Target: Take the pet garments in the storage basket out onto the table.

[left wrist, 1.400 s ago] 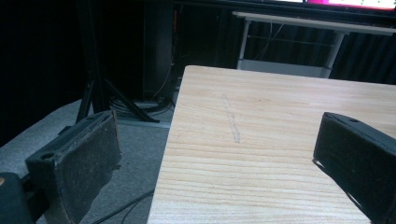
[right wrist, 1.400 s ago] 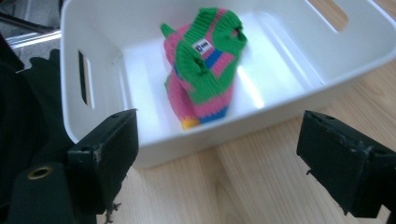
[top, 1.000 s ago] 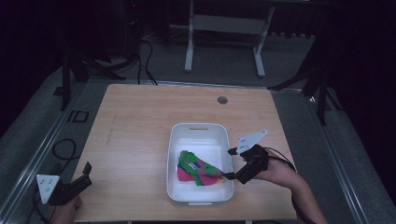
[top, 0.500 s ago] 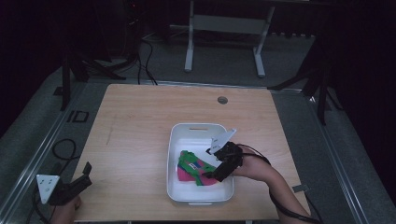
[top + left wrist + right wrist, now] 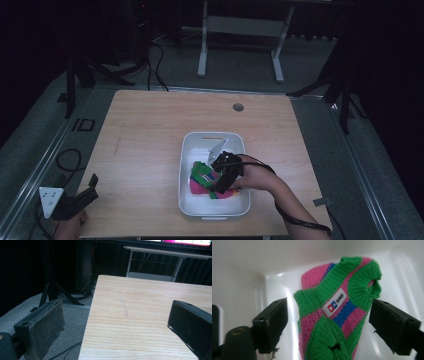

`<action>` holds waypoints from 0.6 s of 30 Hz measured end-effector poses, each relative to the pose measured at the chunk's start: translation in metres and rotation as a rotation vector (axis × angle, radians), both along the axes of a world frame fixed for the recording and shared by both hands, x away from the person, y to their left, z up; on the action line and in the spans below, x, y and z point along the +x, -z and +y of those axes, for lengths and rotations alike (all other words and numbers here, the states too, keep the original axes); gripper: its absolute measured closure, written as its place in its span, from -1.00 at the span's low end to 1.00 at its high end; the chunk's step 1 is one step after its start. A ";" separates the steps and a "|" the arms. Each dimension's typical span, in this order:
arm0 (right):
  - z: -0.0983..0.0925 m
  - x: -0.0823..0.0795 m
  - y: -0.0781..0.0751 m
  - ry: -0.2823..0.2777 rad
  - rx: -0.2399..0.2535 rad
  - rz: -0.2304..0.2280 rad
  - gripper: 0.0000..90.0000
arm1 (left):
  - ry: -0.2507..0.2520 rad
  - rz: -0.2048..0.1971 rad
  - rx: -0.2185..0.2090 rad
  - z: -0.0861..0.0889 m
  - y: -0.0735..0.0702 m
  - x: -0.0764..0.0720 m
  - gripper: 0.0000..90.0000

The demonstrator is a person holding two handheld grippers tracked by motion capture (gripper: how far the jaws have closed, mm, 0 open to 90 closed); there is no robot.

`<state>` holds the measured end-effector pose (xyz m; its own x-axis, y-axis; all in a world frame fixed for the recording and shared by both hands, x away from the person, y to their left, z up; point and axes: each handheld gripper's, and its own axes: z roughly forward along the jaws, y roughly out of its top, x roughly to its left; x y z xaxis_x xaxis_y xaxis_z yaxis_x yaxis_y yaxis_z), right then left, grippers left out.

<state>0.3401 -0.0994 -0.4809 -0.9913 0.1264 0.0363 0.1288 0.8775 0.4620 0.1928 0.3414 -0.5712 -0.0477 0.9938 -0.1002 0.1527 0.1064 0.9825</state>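
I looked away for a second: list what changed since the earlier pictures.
The right gripper moved left from the white plastic tub's right rim to over the green, pink and blue knitted garment, its jaws closing slightly, nothing gripped. The left gripper, tub and garment stayed put.

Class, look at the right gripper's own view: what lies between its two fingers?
The knitted garment, green, pink and blue with a white label, lies in the white tub between the open fingers of the right gripper; neither finger touches it.
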 end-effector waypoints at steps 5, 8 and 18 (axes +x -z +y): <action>0.011 0.000 0.007 -0.008 -0.073 -0.014 -0.61 | 0.000 0.002 -0.001 0.000 0.000 0.000 -0.97; 0.022 -0.002 0.013 -0.022 -0.133 -0.035 -0.61 | 0.000 0.000 -0.002 0.000 0.000 0.000 -0.97; 0.046 -0.005 0.038 -0.053 -0.237 -0.072 -0.39 | 0.002 0.000 -0.002 0.000 0.000 0.000 -0.97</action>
<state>0.3349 -0.0533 -0.5188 -0.9958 0.0702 -0.0596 0.0533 0.9671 0.2486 0.1927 0.3416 -0.5713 -0.0454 0.9938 -0.1017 0.1527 0.1076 0.9824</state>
